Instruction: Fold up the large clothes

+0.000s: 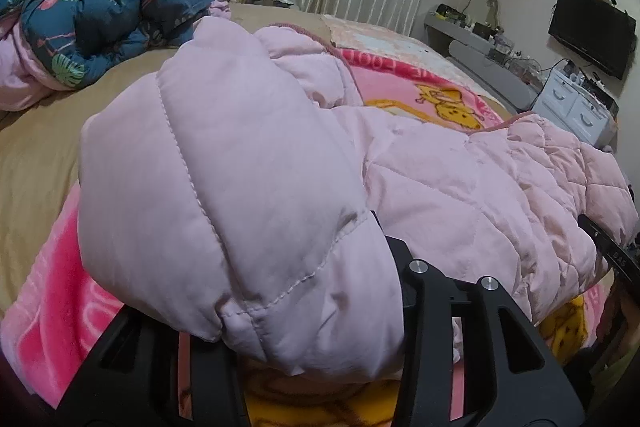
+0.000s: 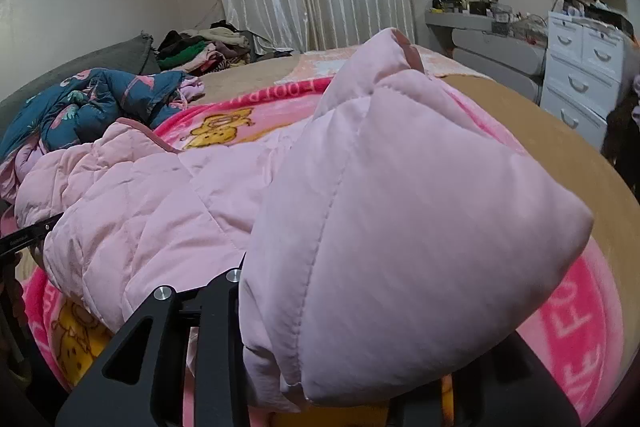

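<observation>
A pale pink quilted jacket (image 1: 460, 179) lies across a bright pink blanket (image 1: 52, 291) with yellow cartoon figures, which is spread over the tan bed (image 1: 48, 131). The left gripper (image 1: 308, 359) has a puffy sleeve end of the jacket bunched between its black fingers (image 1: 452, 339), which close on the fabric and hold it lifted above the blanket. The right gripper (image 2: 352, 371) likewise clamps the jacket's other sleeve end, the padded cloth bulging over its fingers (image 2: 168, 343). Beyond the jacket, on the far side of the bed, sits a crumpled dark blue flowered quilt (image 1: 100, 11) and a heap of clothes (image 2: 200, 49). Beside the bed stands a white drawer chest (image 2: 580, 67).
</observation>
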Tool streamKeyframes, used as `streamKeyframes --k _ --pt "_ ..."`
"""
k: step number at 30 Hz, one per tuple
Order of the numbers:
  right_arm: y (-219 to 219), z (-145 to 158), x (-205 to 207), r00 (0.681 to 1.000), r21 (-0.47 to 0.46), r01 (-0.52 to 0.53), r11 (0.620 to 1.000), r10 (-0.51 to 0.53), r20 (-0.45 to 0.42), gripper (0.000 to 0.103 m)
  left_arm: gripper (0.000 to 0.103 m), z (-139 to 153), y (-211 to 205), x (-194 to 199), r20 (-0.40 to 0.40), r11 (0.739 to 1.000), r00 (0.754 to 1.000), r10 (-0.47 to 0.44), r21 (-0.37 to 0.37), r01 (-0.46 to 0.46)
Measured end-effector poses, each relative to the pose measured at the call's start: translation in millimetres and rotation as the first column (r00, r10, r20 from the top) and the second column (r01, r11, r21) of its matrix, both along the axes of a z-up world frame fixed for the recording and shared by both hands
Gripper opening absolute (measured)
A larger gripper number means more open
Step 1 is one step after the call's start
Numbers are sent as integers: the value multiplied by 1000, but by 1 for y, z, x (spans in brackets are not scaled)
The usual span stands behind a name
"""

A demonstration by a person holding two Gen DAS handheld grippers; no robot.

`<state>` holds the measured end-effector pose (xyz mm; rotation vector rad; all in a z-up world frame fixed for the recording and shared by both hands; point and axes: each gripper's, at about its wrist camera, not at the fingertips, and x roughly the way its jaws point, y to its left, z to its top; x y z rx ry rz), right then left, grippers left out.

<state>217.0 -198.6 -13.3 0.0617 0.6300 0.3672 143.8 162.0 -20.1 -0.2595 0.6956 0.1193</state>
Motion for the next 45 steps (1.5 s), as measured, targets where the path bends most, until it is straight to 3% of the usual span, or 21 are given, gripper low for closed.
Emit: streamKeyframes --k 7,13,16,22,27,29,31,33,35,38,41,45 --pt "-2 -14 5 997 7 47 999 -46 -60 35 35 -6 -1 -4 -8 1000 1000 7 10 -7" --pt "-7 -31 13 983 34 112 993 -106 -149 45 37 -7 -3 -5 -11 1000 1000 8 14 -8" --pt "-12 -38 16 973 65 143 988 -128 -194 53 39 -11 0 -5 -14 1000 1000 12 3 -12" --pt "-29 -40 12 949 116 219 969 -183 -258 81 43 -13 4 -6 -25 1000 1000 17 -14 -18" --pt "-52 -19 -16 933 125 316 941 -285 -219 85 43 -12 5 -7 -26 1000 1000 17 -22 -17" --pt "-53 -4 -32 935 91 341 936 -327 -138 86 44 -12 6 -7 -24 999 1000 17 -27 -18" --pt "-47 17 -51 928 53 373 926 -373 -3 91 45 -13 7 -8 -25 999 1000 17 -32 -17" --pt "-38 31 -61 932 33 348 937 -350 100 93 47 -12 7 -9 -24 999 1000 18 -34 -19" --pt "-16 37 -54 966 -18 232 972 -229 121 93 49 -13 8 -12 -25 999 999 20 -40 -21" --pt "19 20 -29 997 -101 81 992 -81 9 93 52 -10 9 -18 -33 999 999 18 -50 -20" --pt "42 -19 -3 985 -149 18 989 -44 -169 93 55 -4 10 -29 -34 999 999 14 -50 -15" --pt "44 -34 1 982 -143 52 988 -77 -174 97 59 10 8 -54 -23 999 1000 5 -37 -6"
